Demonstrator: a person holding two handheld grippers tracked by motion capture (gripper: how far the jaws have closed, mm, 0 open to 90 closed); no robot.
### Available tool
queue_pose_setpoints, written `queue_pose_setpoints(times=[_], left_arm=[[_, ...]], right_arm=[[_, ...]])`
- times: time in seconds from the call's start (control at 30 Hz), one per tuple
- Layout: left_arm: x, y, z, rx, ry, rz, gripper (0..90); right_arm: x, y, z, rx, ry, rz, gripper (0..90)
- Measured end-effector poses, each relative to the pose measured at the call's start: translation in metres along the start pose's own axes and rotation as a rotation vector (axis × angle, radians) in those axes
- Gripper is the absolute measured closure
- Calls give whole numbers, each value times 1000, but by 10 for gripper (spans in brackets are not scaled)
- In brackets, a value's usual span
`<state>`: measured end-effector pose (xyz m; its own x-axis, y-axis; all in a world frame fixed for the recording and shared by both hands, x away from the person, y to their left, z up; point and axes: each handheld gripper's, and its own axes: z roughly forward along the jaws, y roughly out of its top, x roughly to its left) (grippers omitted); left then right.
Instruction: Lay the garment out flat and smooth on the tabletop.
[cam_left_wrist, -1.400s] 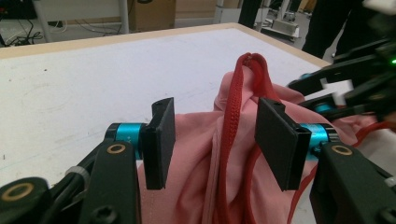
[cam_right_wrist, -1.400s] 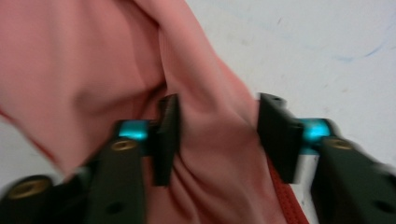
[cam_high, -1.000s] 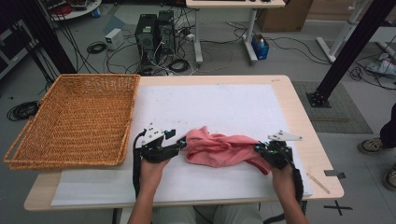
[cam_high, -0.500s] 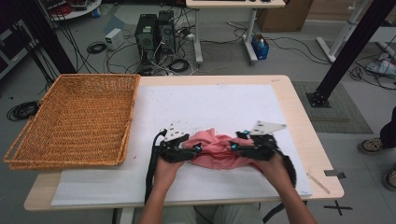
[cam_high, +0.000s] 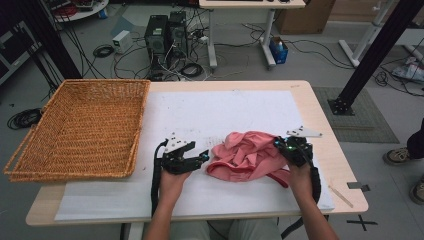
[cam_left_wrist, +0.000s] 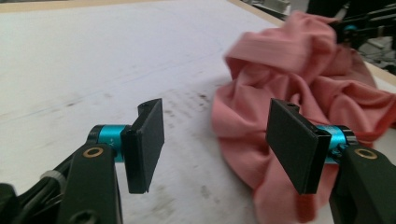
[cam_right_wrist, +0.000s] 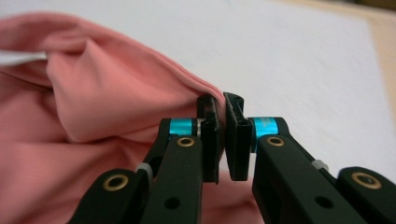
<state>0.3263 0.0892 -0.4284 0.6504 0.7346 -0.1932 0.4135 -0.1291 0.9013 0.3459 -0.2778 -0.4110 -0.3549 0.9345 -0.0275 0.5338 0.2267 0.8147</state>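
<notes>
- Two hand-held grippers work the pink cloth on the counter: your right hand-held gripper has just been closing, and its jaws now stand nearly together with a fold of the cloth's edge seemingly pinched between them.
- Your left hand-held gripper is released, jaws wide apart with only bare white sheet between them; the cloth lies just beside its right jaw, not gripped.
- Half a second ago both hand-held grippers were pushed together over the bunched cloth; now they sit at its two ends, the left one off it. That reads as one corner secured and the other yet to be found.
- The cloth stays crumpled near the front of the counter, well apart from the wicker basket at your left.
- How much fabric the right jaws truly hold is hard to make out; the pads hide the pinch. What kind of garment it is cannot be told.
</notes>
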Motion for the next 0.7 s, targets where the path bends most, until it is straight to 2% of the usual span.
queue_pose_setpoints(times=[0.03,0.1,0.13,0.2,0.27,0.3,0.37,0.4,0.43,0.47,0.5,0.53,0.57,0.63,0.7], left_arm=[[-3,1,4,5,-20,7,372],[-10,2,13,27,-62,24,372],[-13,2,19,41,-79,30,372],[-18,5,30,63,-95,44,372],[-21,10,43,90,-98,55,372],[-22,11,49,96,-93,50,372],[-24,14,63,149,-79,51,372],[-24,14,70,196,-66,67,372],[-25,15,76,233,-65,84,402],[-25,15,78,246,-66,111,561],[-26,14,78,244,-56,126,718],[-25,15,76,235,-59,119,800],[-24,15,72,236,-64,124,824],[-21,16,63,224,-55,135,837],[-13,14,50,192,-35,101,840]], right_arm=[[-5,-2,-1,4,-5,22,832],[-12,-3,-8,-27,2,54,766],[-13,-1,-11,-44,21,69,713],[-13,5,-13,-68,96,80,618],[-6,13,-10,-67,151,53,521],[-2,18,-6,-57,177,30,506],[11,26,2,-43,200,-39,467],[16,29,9,-26,214,-58,463],[20,31,16,5,216,-73,469],[22,31,23,37,200,-88,510],[20,31,29,66,189,-91,646],[16,30,32,90,175,-83,800],[10,28,32,89,159,-75,862],[-5,24,28,78,99,-46,874],[-22,18,22,60,40,-7,875]])
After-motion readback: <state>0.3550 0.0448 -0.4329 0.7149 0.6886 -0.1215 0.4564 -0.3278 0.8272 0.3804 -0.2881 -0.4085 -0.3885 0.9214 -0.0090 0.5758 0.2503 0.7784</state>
